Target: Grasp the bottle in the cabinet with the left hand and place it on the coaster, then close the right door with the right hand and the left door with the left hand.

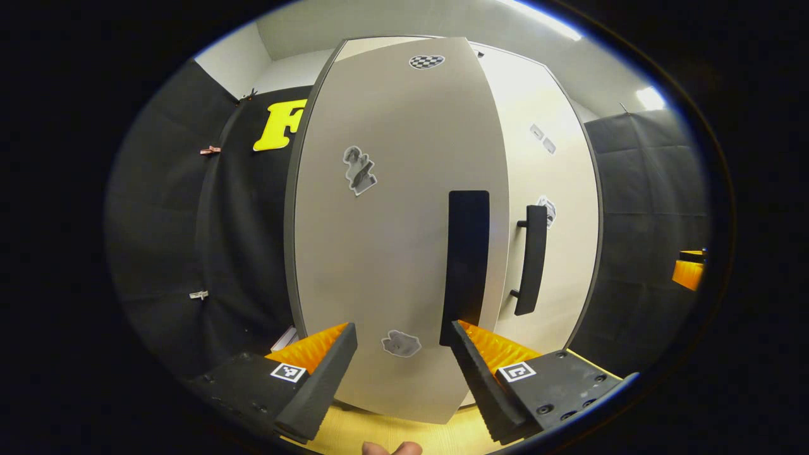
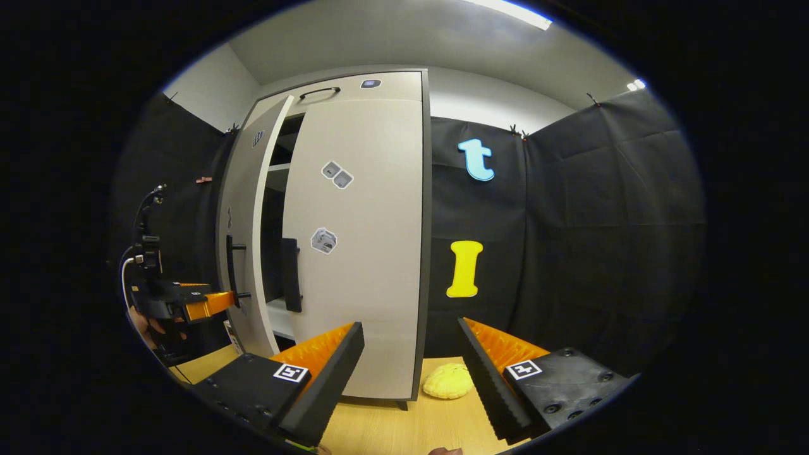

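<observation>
The cabinet's left door [image 1: 379, 253] stands close in front of me in the left gripper view, swung partly out, its black handle [image 1: 466, 265] upright. My left gripper [image 1: 402, 335] is open, facing the door's lower part, with the handle's lower end just above its right finger. Beyond it is the right door [image 1: 556, 189] with its own handle [image 1: 531, 259]. In the right gripper view the right door [image 2: 360, 253] lies nearly flush, and a dark gap with shelves [image 2: 275, 208] separates it from the left door [image 2: 243, 208]. The left gripper [image 2: 218, 302], held in a hand, reaches toward that door's handle [image 2: 231, 268]. My right gripper [image 2: 411, 335] is open and holds nothing.
The cabinet stands on a light wooden table [image 2: 392, 423]. A yellow lumpy object [image 2: 447, 382] lies on the table by the cabinet's right front corner. Black cloth walls close in on both sides. A fingertip [image 1: 392, 448] shows at the lower edge.
</observation>
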`<action>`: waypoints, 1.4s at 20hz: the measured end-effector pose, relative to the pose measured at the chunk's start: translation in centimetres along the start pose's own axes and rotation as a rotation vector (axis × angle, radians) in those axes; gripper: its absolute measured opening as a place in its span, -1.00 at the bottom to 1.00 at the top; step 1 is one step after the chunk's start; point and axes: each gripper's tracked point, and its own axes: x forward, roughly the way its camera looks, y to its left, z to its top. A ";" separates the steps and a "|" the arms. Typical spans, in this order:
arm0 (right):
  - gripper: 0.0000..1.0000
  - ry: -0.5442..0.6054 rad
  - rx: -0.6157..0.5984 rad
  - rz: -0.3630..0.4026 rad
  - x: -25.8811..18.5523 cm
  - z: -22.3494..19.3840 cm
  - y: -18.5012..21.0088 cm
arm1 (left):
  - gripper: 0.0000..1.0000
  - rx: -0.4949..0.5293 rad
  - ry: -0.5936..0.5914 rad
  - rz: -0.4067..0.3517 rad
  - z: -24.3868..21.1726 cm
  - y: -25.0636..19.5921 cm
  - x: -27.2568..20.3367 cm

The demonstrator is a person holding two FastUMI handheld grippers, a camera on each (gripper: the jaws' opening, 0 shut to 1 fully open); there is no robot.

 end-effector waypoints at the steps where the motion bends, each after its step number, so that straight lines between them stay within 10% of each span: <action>1: 0.94 -0.003 0.004 0.002 0.1 0.1 0.1 | 0.90 0.005 -0.002 0.005 0.1 0.1 -0.1; 28: 0.94 -0.041 -0.002 0.009 -2.4 1.1 7.5 | 0.89 0.061 -0.040 0.033 1.9 5.6 -12.3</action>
